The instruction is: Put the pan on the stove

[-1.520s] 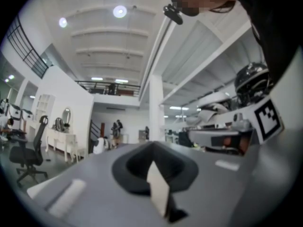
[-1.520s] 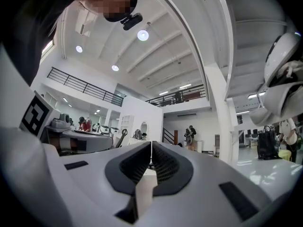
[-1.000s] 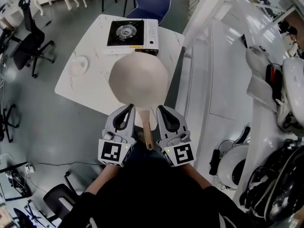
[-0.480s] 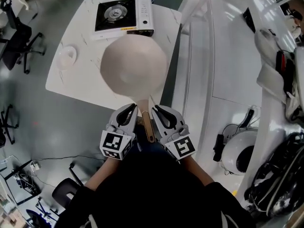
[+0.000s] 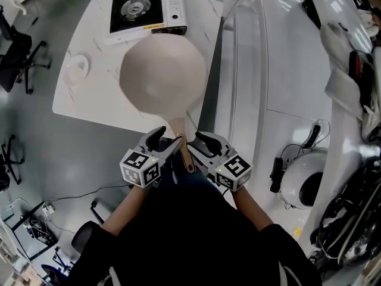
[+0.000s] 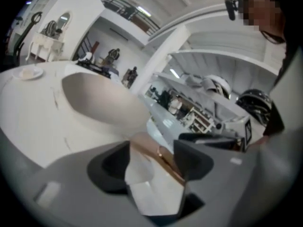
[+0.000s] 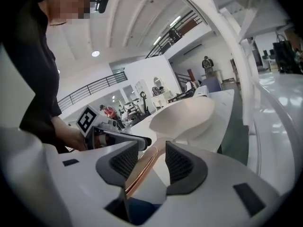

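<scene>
The cream pan (image 5: pixel 162 70) lies over the near right part of the white table (image 5: pixel 89 103), with its wooden handle (image 5: pixel 183 151) sticking out past the table's edge. Both grippers sit at that handle. My left gripper (image 5: pixel 166 143) and right gripper (image 5: pixel 196 145) have just been opening, and the handle still runs between the jaws of each. In the left gripper view the handle (image 6: pixel 161 157) has gaps on both sides of it. In the right gripper view the handle (image 7: pixel 142 171) leans near one jaw. The black-topped stove (image 5: pixel 146 8) stands at the table's far side, beyond the pan.
A small white dish (image 5: pixel 76 70) sits at the table's left. A white railing and shelving (image 5: pixel 250 52) run close along the table's right side. Black office chairs (image 5: pixel 15 46) stand on the floor at left, and a white helmet (image 5: pixel 303 180) lies at right.
Both grippers have sunk and rolled outward with the handle, and the pan has come down to the table. Their jaws now stand apart from the handle.
</scene>
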Tool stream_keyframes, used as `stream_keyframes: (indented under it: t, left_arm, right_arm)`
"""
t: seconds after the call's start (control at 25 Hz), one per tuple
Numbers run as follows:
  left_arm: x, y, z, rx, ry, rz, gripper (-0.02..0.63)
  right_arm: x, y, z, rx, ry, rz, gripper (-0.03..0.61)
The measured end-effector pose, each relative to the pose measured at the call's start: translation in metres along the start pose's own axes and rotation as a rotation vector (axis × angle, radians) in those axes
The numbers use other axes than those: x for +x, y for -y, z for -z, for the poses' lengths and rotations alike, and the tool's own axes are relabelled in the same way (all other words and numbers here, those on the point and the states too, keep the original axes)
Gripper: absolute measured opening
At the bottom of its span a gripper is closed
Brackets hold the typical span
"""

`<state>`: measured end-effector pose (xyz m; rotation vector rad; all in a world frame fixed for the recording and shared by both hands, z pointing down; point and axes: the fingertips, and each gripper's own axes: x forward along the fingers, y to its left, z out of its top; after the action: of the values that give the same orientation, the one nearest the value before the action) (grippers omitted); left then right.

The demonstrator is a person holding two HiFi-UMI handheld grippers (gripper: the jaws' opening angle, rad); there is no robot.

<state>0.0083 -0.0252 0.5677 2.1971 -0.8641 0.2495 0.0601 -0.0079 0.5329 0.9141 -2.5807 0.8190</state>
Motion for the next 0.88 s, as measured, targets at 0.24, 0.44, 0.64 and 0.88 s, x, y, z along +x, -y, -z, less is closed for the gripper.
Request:
stream_keyframes:
  t: [0.24,0.44,0.64,0.88]
  left_arm:
    - [0.011,0.003,0.019,-0.175,-0.079,0.148,0.345]
    - [0.024,0.011,0.032,-0.325,-0.147,0.318,0.382]
    - [0.037,0.025,0.037,-0.354,-0.203,0.485,0.383]
    - [0.053,0.038,0.044,-0.323,-0.243,0.606,0.382]
  right_arm:
    - [0.001,-0.016,0.035,0.174,-0.114,-0.217,0.221]
    - [0.005,-0.025,0.059,0.277,-0.210,-0.319,0.233]
    - [0.012,-0.042,0.081,0.371,-0.303,-0.451,0.236]
    - [0.025,-0.058,0.092,0.349,-0.373,-0.539,0.236]
